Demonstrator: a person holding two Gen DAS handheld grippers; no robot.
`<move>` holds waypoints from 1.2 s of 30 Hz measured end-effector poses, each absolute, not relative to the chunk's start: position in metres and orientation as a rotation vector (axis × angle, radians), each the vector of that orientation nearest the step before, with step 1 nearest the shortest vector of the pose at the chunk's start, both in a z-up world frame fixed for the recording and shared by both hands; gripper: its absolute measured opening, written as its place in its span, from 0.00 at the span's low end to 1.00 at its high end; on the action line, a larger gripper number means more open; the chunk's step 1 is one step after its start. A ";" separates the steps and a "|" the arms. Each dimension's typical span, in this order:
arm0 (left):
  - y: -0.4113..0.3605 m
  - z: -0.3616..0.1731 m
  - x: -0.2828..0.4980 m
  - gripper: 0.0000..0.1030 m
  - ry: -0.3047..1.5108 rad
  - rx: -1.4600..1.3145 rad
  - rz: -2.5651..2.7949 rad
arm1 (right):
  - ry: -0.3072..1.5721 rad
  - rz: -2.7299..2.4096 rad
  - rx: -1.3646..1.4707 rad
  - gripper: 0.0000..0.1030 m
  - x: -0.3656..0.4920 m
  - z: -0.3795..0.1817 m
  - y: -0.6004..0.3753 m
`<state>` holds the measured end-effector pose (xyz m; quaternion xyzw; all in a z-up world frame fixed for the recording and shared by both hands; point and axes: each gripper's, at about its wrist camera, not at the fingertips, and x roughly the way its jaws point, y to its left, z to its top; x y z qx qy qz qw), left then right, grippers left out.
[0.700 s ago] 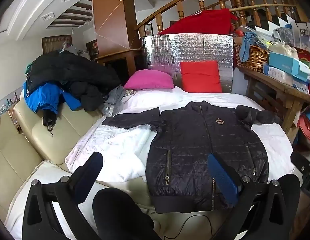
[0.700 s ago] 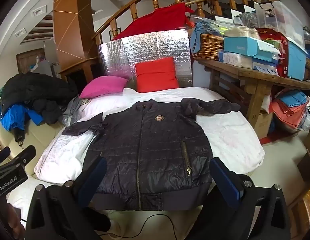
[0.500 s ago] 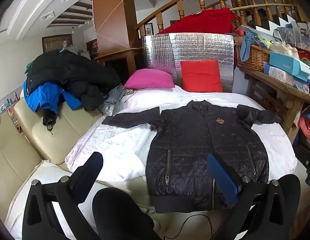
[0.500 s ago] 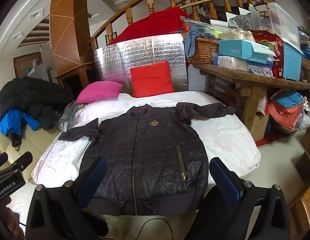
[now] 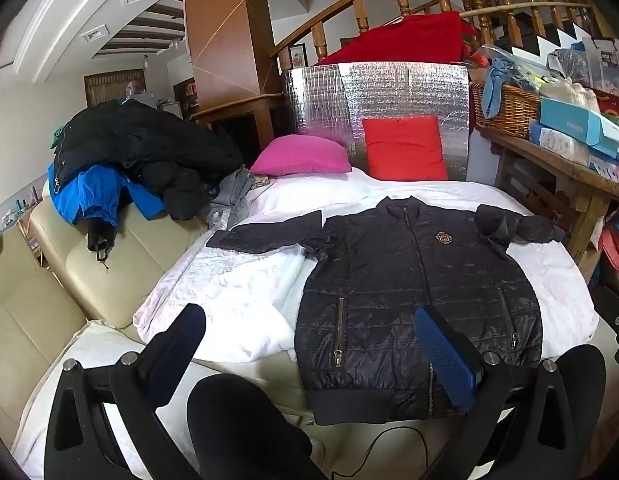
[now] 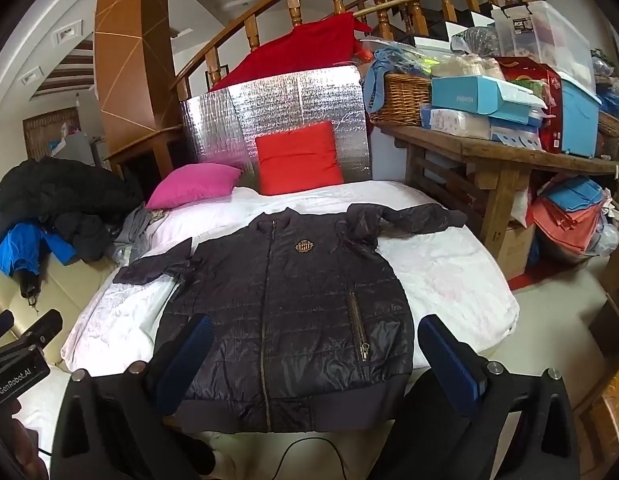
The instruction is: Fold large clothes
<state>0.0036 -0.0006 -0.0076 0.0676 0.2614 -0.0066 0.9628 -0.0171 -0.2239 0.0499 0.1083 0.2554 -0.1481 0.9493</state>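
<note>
Left wrist view: left gripper (image 5: 309, 332), jaws wide apart, empty, held off the near edge of the white quilted bed (image 5: 237, 292).
Jacket: dark quilted zip-up jacket (image 5: 417, 292) flat on the bed, front up, hem at near edge, sleeves spread.
Right wrist view: right gripper (image 6: 315, 336), jaws wide apart, empty, above the hem.
</note>
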 end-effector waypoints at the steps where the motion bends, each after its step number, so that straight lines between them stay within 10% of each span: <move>1: 0.000 -0.008 0.004 1.00 0.530 0.137 -0.013 | 0.523 -0.300 0.221 1.00 -0.016 0.049 -0.224; 36: 0.002 -0.013 0.010 1.00 0.557 0.136 -0.009 | 0.552 -0.288 0.225 1.00 -0.012 0.043 -0.221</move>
